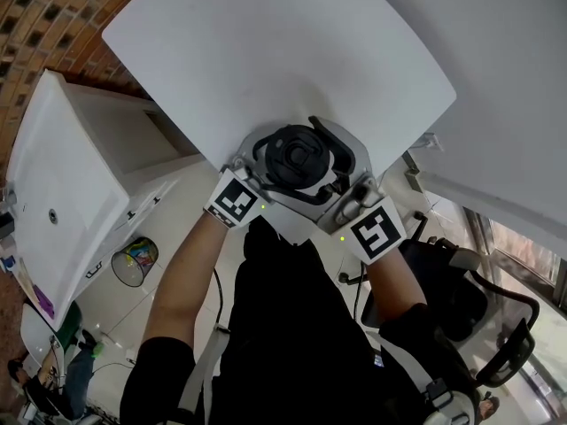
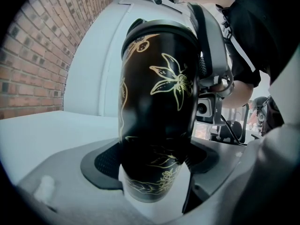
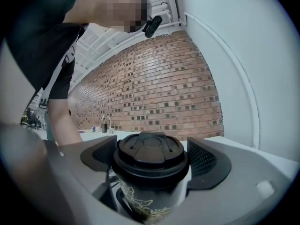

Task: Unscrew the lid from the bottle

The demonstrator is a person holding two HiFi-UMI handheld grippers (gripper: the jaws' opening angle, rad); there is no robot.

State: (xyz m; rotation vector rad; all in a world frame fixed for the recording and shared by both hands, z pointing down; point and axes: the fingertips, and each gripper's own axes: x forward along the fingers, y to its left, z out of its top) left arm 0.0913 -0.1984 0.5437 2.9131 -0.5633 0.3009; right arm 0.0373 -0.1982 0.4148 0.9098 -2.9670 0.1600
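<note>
Fingers (image 2: 101, 165) of my left gripper (image 2: 150, 161) are clamped on the body of the black bottle (image 2: 157, 102) with gold flowers. My right gripper (image 3: 151, 161) is closed around the black lid (image 3: 151, 151). From the head view I see the bottle lid-up at the near edge of the white desk (image 1: 266, 51). The left marker cube (image 1: 237, 197) is at 8 o'clock of the lid and the right marker cube (image 1: 378, 230) at 4 o'clock. A brick wall (image 1: 53, 16) lies toward 10 o'clock.
</note>
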